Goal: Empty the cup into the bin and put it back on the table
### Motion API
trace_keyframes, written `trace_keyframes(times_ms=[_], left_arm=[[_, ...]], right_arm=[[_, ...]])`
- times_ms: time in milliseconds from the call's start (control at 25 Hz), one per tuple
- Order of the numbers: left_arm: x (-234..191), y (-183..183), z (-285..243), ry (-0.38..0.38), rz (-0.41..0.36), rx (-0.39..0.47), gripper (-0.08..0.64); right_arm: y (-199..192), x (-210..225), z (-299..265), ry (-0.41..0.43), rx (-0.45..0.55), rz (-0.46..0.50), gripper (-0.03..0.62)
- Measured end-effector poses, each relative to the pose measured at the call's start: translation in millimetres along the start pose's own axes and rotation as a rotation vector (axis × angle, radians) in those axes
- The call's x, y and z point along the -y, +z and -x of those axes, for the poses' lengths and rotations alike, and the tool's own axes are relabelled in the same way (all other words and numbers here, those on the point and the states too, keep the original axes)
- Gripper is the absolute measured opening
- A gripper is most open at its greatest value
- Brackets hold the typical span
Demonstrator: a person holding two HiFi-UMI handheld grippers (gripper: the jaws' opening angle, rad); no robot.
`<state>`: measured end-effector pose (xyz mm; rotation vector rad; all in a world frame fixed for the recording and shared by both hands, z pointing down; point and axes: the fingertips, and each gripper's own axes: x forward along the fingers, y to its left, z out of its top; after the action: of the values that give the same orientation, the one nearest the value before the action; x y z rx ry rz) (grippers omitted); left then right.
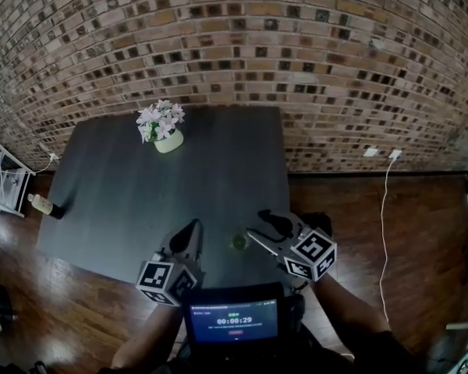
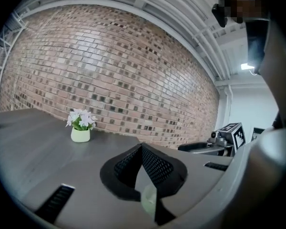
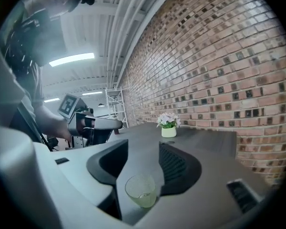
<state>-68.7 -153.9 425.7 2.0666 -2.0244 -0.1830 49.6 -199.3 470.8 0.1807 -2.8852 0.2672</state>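
A small clear cup (image 1: 239, 242) with a little pale green liquid stands near the front edge of the dark table (image 1: 125, 201). In the right gripper view the cup (image 3: 141, 191) sits low between the jaws, and neither pad touches it. My right gripper (image 1: 255, 223) hovers just right of the cup, its jaws apart (image 3: 144, 145). My left gripper (image 1: 193, 228) hangs left of the cup with its tips together (image 2: 142, 147) and nothing in them. The cup (image 2: 148, 199) shows faintly below the left gripper's jaws.
A white pot of pale flowers (image 1: 168, 139) stands at the table's far side. A bottle-like thing (image 1: 40, 203) lies at the left edge, beside a white shelf (image 1: 0, 179). A white cable (image 1: 386, 209) runs over the wooden floor on the right. A brick wall (image 1: 234, 45) stands behind.
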Motion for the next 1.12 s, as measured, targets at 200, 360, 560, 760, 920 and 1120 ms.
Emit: trace_keyframes(times_ms=[200,360,560,760,920,1120], left_arm=[[7.8,20.8,-4.3,-0.019,-0.021,0.044,-0.008],[3.9,20.8,-4.9,-0.008,-0.002,0.041,-0.008],[4.0,22.6,-6.0,-0.015,-0.002,0.043,-0.008],[-2.0,21.6,-3.8,0.008,0.011,0.049,-0.008],[-1.5,20.5,-4.7,0.006,0.008,0.057,-0.008],[2.0,25.0,-4.6,-0.005,-0.002,0.071,-0.008]], right_arm=[[13.9,2.2,7.0,0.004,-0.005,0.036,0.002],[19.6,8.7,8.8,-0.019,-0.010,0.041,0.000],[27.5,8.9,14.0,-0.016,-0.032,0.056,0.000],[33.9,13.8,16.2,-0.009,-0.027,0.055,0.000],[33.7,17.6,17.9,-0.023,-0.038,0.065,-0.002],[36.3,17.7,19.3,-0.027,-0.037,0.069,-0.002]])
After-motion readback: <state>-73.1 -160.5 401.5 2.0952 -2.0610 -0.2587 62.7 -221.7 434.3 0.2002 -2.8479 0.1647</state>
